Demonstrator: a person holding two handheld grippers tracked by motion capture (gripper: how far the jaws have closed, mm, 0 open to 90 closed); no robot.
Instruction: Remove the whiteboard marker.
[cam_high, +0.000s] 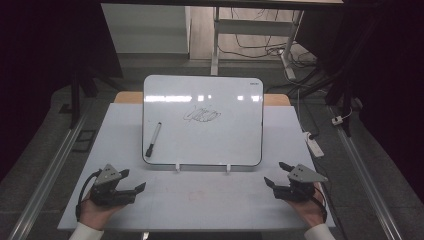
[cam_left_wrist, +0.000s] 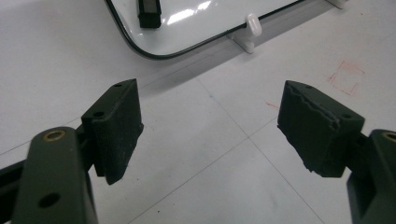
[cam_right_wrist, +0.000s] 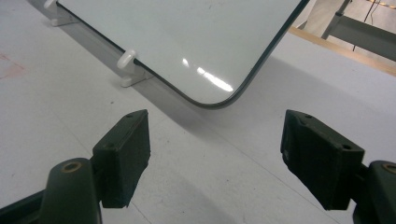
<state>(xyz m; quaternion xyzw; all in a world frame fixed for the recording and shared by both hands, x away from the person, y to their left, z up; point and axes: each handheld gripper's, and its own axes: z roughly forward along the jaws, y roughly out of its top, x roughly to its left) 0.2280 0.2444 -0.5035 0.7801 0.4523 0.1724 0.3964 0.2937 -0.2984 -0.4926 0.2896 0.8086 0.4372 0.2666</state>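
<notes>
The left black two-jaw gripper (cam_high: 132, 180) is sitting low at the near left of the pale grey tabletop (cam_high: 200, 200), jaws spread wide and gripping nothing — and the right black two-jaw gripper (cam_high: 276, 174) is mirroring it at the near right, released and empty as well. Between and beyond them, the white rounded-corner whiteboard with a dark rim (cam_high: 202, 122) is leaning on small white plastic feet (cam_high: 177, 167), a black scribble (cam_high: 201, 115) showing mid-board, while the black-and-white marker pen (cam_high: 153, 139) is lying on the board's lower left — nearer the left gripper, apart from both.
</notes>
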